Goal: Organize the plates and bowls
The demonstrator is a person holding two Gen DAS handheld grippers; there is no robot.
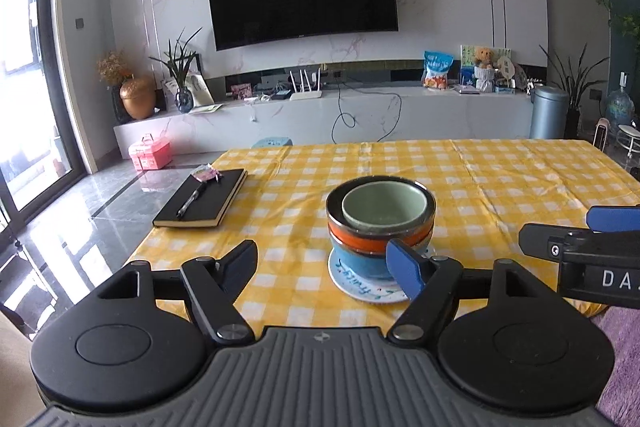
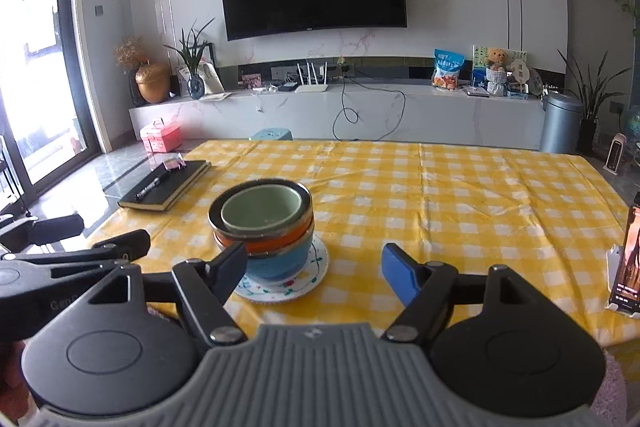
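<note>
Standing near the front edge of the table [image 1: 500,163], a stack of bowls sits on a white plate [image 1: 362,289] painted with blue lettering and small flowers. A blue bowl [image 1: 356,263] is at the bottom, an orange bowl [image 1: 360,241] with a metallic rim is nested in it, and a pale green bowl [image 1: 384,207] sits inside at the top, empty.

The left gripper [image 1: 324,267] has its jaws spread wide and holds nothing; its right finger overlaps the plate's right side in the left wrist view, though contact cannot be told. The right gripper [image 2: 316,269] is likewise spread and empty, the stack lying toward its left finger.

On the yellow checked cloth, a black notebook [image 1: 200,199] with a pen [image 1: 192,199] on it lies at the far left, well apart from the stack. To the right and beyond the bowls the cloth is bare as far as the table's far edge. A phone [image 2: 630,259] stands propped at the right edge.
</note>
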